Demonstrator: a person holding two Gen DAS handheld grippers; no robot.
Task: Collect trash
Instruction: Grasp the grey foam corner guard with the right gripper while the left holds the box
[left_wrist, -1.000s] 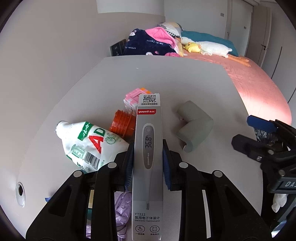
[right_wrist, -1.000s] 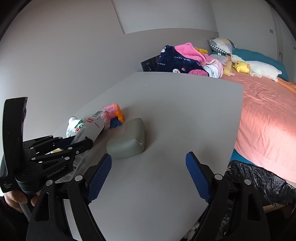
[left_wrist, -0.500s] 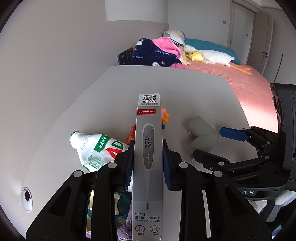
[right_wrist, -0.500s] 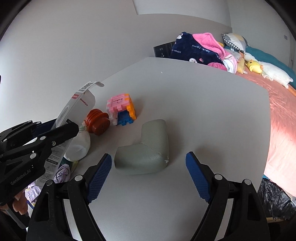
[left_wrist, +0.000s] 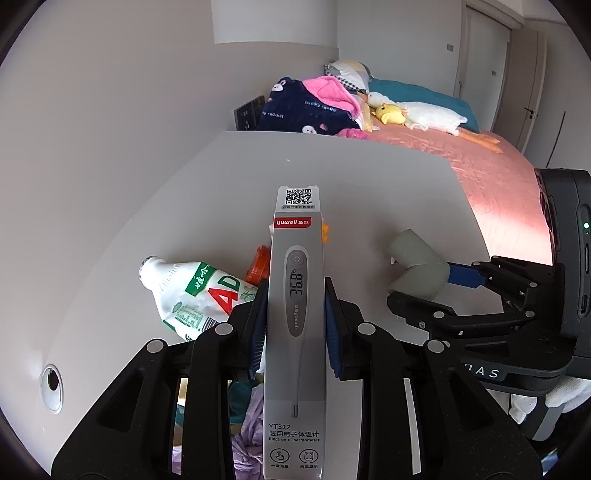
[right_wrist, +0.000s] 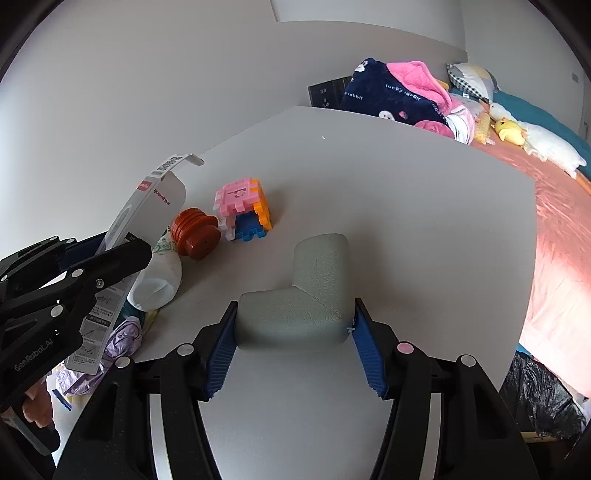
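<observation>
Right wrist view: the right gripper (right_wrist: 293, 345) has just been closing — its jaws, spread wide over bare tabletop a second ago, now have the blue pads (right_wrist: 221, 350) pressed against both ends of the grey foam corner guard (right_wrist: 301, 295), which lies flat on the table between them. Judging by that, the guard is gripped and ready to be lifted away as trash. The left gripper (left_wrist: 295, 328) is pinching an upright thermometer box (left_wrist: 297, 325), exactly as it was a second ago — so both hands now carry something.

Left of the guard, well apart from it, sit a pink-and-orange block toy (right_wrist: 243, 208), an orange ribbed cap (right_wrist: 195, 238) and a squashed white drink bottle (left_wrist: 195, 295) lying on its side. The white table (right_wrist: 369, 192) is otherwise bare, its far edge near a heap of dark-blue and pink blankets (right_wrist: 399, 96). A bed with a pink sheet (right_wrist: 554, 229) runs along the right, and a black bag (right_wrist: 543, 391) hangs below the table's near right corner — probably the place for the trash.
</observation>
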